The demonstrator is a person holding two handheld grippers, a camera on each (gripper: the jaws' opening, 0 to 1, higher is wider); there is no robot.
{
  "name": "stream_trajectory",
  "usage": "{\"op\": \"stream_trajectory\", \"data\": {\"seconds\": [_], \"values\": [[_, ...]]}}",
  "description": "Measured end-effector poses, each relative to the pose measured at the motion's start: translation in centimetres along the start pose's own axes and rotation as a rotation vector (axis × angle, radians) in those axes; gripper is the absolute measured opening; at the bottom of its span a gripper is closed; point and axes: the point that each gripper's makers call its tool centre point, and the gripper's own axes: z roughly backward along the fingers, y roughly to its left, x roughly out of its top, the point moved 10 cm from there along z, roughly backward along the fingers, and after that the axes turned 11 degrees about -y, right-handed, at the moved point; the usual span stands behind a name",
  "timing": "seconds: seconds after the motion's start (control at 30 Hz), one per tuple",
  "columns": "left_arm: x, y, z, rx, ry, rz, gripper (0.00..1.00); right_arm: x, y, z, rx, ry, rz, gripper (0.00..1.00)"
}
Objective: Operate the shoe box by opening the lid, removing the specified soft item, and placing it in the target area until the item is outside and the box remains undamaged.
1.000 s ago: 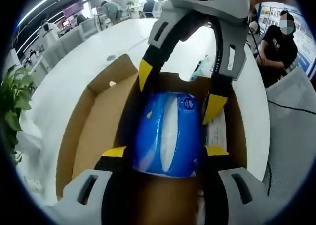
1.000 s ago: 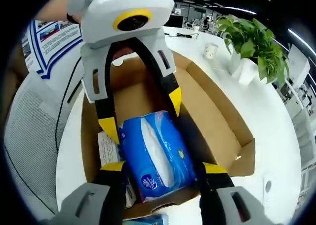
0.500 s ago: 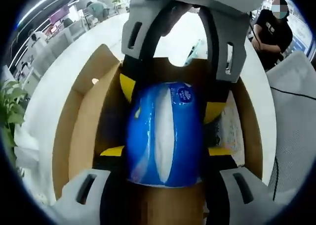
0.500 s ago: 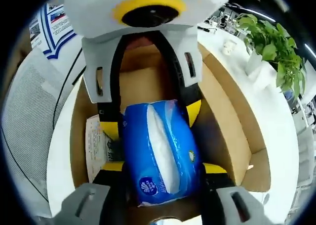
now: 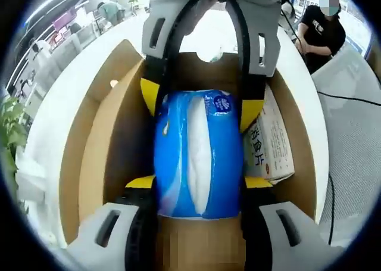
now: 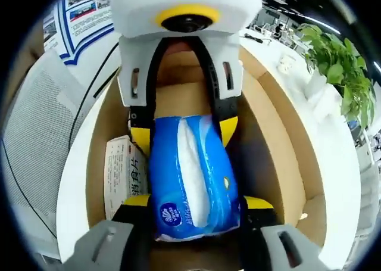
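Left gripper [image 5: 199, 184] clamped from both sides on the near end of the blue tissue pack [image 5: 198, 152], yellow-tipped fingers [image 5: 140, 181] pressed flat against its flanks, pack squeezed between them with no gap showing. Same story seen from the other side: right gripper [image 6: 193, 202] gripping the opposite end of the pack [image 6: 191, 176], fingers [image 6: 257, 202] tight on either side, logo end nearest that camera. Each gripper also visible across from the other, yellow tips pinching the far end of the pack. Pack lying lengthwise between the two grippers, white tissue strip facing up, inside the open cardboard shoe box [image 5: 95, 146], over its brown floor, hard to say whether touching it. Just beside the pack, a white printed carton [image 5: 269, 146] against one box wall, seen again in the right gripper view [image 6: 122, 173]. Box standing on a white tabletop [image 5: 53, 104], lid flap folded outward. Further out, a green plant [image 6: 339, 62] and a seated person [image 5: 318, 30]. Compared with a second ago, pack sitting squarer and more centred between the fingers, and more of the white carton uncovered beside it.
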Motion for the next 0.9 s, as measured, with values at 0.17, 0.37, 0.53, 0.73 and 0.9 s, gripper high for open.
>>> {"op": "stream_trajectory", "data": {"seconds": [0.17, 0.37, 0.53, 0.73, 0.9], "values": [[0.1, 0.4, -0.1, 0.021, -0.024, 0.016, 0.64, 0.3, -0.3, -0.5, 0.009, 0.006, 0.003, 0.61], [0.0, 0.2, -0.5, 0.008, -0.021, 0.028, 0.64, 0.3, -0.4, -1.0, 0.022, 0.024, 0.019, 0.63], [0.1, -0.5, -0.8, -0.004, 0.002, 0.009, 0.67, 0.1, -0.4, -1.3, 0.028, 0.03, 0.019, 0.63], [-0.4, -0.1, -1.5, -0.013, 0.005, 0.024, 0.67, -0.1, -0.4, -2.2, 0.045, 0.048, 0.032, 0.63], [-0.9, 0.1, -2.4, -0.019, 0.009, 0.034, 0.67, -0.2, -0.3, -2.8, 0.06, 0.063, 0.048, 0.64]]}}
